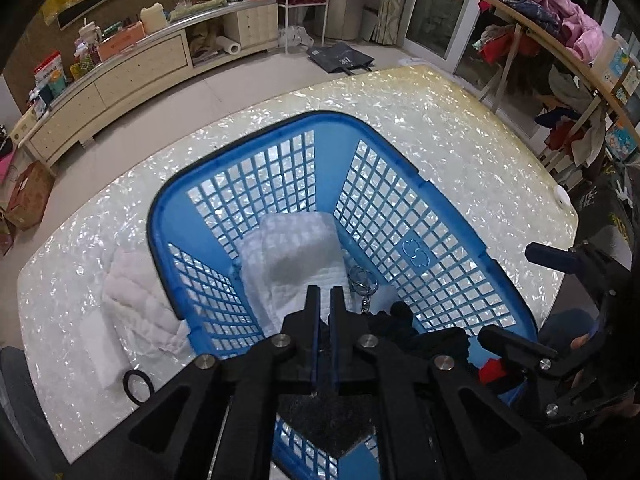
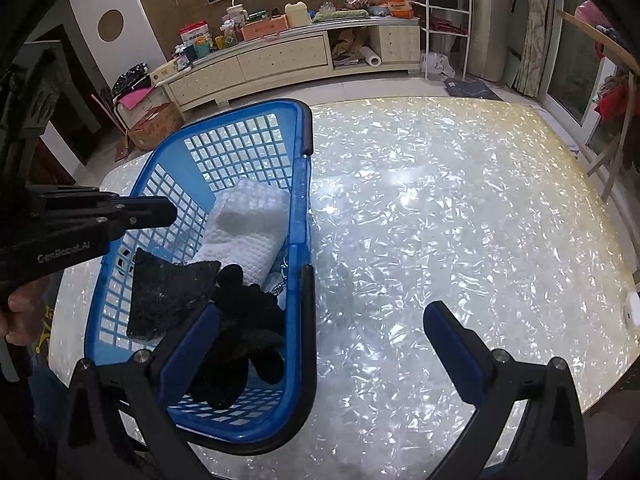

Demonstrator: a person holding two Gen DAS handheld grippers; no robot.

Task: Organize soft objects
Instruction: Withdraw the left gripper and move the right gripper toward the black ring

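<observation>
A blue lattice basket (image 1: 400,208) (image 2: 298,208) stands on the shiny table. Inside lie a folded white towel (image 1: 296,256) (image 2: 244,232), a black knit item (image 1: 424,332) (image 2: 240,332) and a key ring (image 1: 362,280). My left gripper (image 1: 325,292) is shut on a dark grey cloth (image 1: 326,424) (image 2: 168,296) and holds it over the basket's near end. My right gripper (image 2: 320,324) is open and empty, its left finger (image 2: 188,344) inside the basket, its right finger over the table. Another white towel (image 1: 136,300) lies outside the basket's left wall.
A black ring (image 1: 138,386) lies on the table near the front left. A small white round object (image 1: 563,196) (image 2: 634,308) sits at the table's right edge. A cluttered low cabinet (image 2: 280,56) stands across the floor; a clothes rack (image 1: 560,48) is at the right.
</observation>
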